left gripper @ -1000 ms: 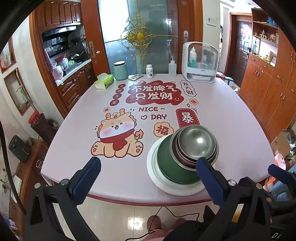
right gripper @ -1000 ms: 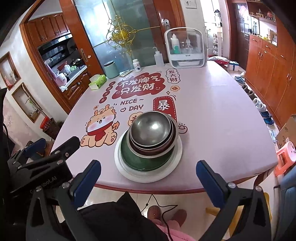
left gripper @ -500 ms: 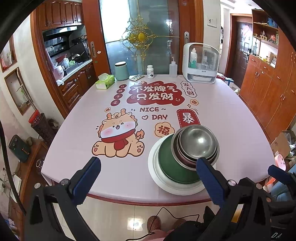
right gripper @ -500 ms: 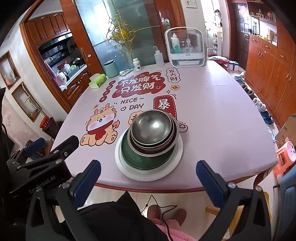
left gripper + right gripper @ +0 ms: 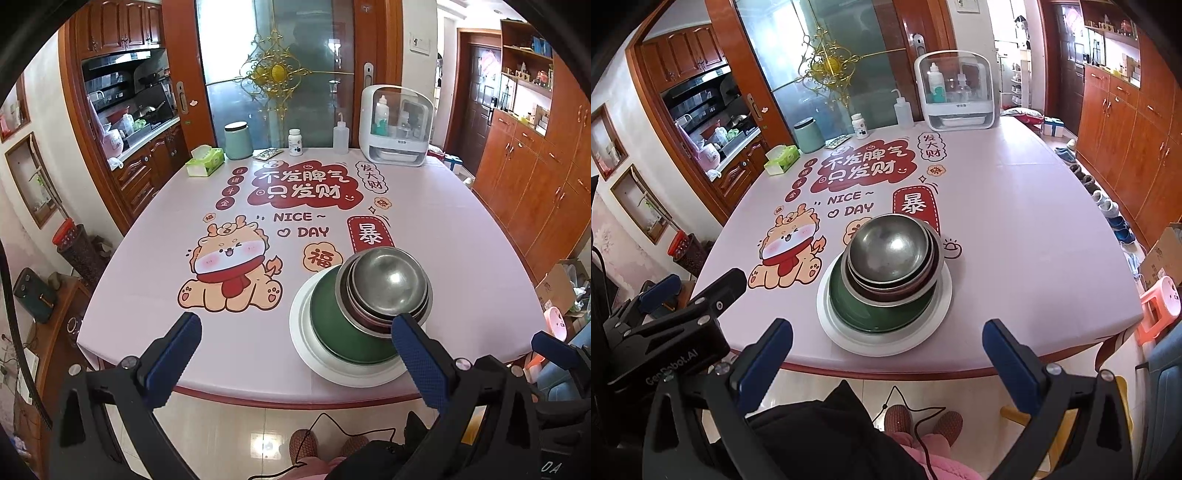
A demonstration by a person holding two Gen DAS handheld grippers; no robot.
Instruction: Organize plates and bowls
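Observation:
A white plate [image 5: 314,354] [image 5: 827,321] lies near the table's front edge. On it sits a green bowl [image 5: 328,317] [image 5: 849,306], and nested in that are steel bowls, the top one [image 5: 388,280] [image 5: 890,251] shiny and empty. My left gripper [image 5: 295,343] is open and empty, held off the front edge, the stack near its right finger. My right gripper [image 5: 886,347] is open and empty, just before the table edge, the stack centred ahead of it. The left gripper's body [image 5: 665,325] shows at the right view's left.
The pink table [image 5: 461,240] has a printed dragon cartoon. Along its far edge stand a tissue box [image 5: 205,160], a green canister [image 5: 238,140], a pill bottle [image 5: 294,142], a squeeze bottle [image 5: 340,138] and a white dish cabinet [image 5: 395,127]. A pink stool [image 5: 1160,306] stands at right.
Both grippers have drifted very slightly; the stack sits a touch lower in the views. Nothing was taken or released.

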